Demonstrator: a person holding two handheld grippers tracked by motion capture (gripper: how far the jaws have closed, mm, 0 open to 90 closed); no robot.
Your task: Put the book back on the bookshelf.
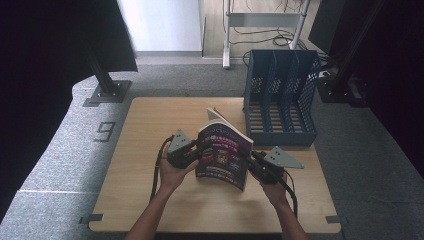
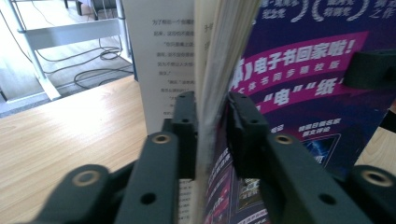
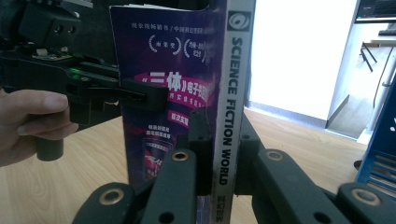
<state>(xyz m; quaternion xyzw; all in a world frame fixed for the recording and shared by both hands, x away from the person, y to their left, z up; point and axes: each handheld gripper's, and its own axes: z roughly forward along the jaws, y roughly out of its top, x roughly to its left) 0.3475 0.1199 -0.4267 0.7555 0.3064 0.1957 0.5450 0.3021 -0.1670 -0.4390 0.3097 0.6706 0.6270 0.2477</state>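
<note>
A magazine (image 1: 222, 152) with a purple cover stands upright above the middle of the wooden table (image 1: 145, 130), held between both grippers. My left gripper (image 1: 196, 152) closes on its open page edge; in the left gripper view the gripper (image 2: 211, 116) has its pads against the pages and cover of the magazine (image 2: 299, 70). My right gripper (image 1: 252, 159) is shut on the spine side. In the right gripper view the gripper (image 3: 223, 126) clamps the grey spine (image 3: 233, 84) printed "SCIENCE FICTION WORLD". The left gripper (image 3: 140, 95) and the hand holding it appear there at the left.
A blue slotted file holder (image 1: 280, 95) stands at the table's far right corner, close behind the magazine. Black stands (image 1: 107, 85) flank the table on the grey carpet. A white metal frame (image 1: 227, 30) with cables lies beyond.
</note>
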